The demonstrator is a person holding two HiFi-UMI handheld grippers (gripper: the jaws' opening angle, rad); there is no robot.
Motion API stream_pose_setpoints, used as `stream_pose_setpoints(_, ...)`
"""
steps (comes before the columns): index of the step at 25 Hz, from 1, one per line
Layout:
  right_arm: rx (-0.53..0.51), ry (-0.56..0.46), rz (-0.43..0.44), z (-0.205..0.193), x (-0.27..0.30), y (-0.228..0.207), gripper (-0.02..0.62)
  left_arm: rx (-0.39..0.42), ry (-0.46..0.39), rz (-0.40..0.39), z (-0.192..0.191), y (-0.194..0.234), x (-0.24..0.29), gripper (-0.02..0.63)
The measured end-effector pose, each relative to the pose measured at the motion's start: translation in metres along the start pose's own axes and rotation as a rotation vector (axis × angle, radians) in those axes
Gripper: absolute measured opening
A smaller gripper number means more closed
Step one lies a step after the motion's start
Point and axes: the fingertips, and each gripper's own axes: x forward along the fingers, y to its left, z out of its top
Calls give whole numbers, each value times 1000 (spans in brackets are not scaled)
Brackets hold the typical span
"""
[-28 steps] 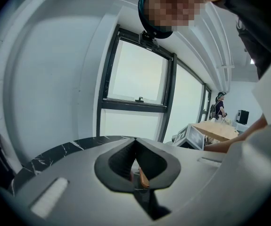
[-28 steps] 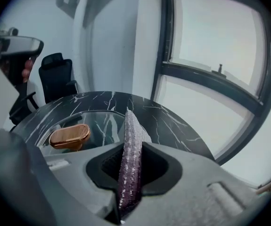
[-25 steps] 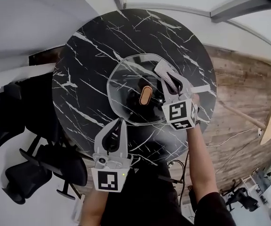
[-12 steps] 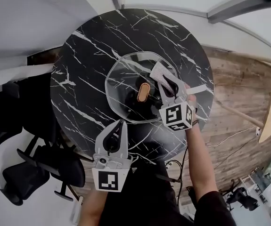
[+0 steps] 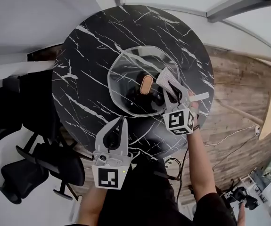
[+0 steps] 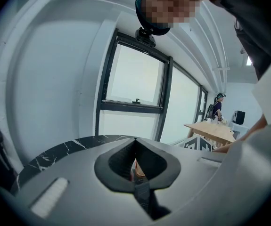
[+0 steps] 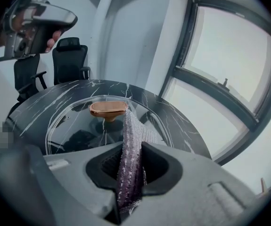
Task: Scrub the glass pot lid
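The right gripper (image 5: pixel 171 89) reaches over the lid's right side, jaws clamped on a lilac, glittery knitted scrubbing cloth (image 7: pixel 128 145). The clear glass pot lid (image 5: pixel 128 81), with an oval copper-toned knob (image 5: pixel 146 84), rests mid-way on the round black, white-veined marble surface (image 5: pixel 88 41). The left gripper (image 5: pixel 119 125) hangs at the near edge, jaws pressed together, empty.

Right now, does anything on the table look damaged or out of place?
Nothing stands out. The lid lies flat on the table, knob up, no cracks visible. The right gripper holds the cloth over it.
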Motion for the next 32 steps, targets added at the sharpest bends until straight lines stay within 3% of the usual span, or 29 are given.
stream_pose_setpoints(22,214,36,-116,-3,-26,89,75,45,-29,-146,3,17,-53,3)
stream_pose_setpoints(32,212,59,-101,23,-12,127,75,50,-34,-152,2,45,-77,3)
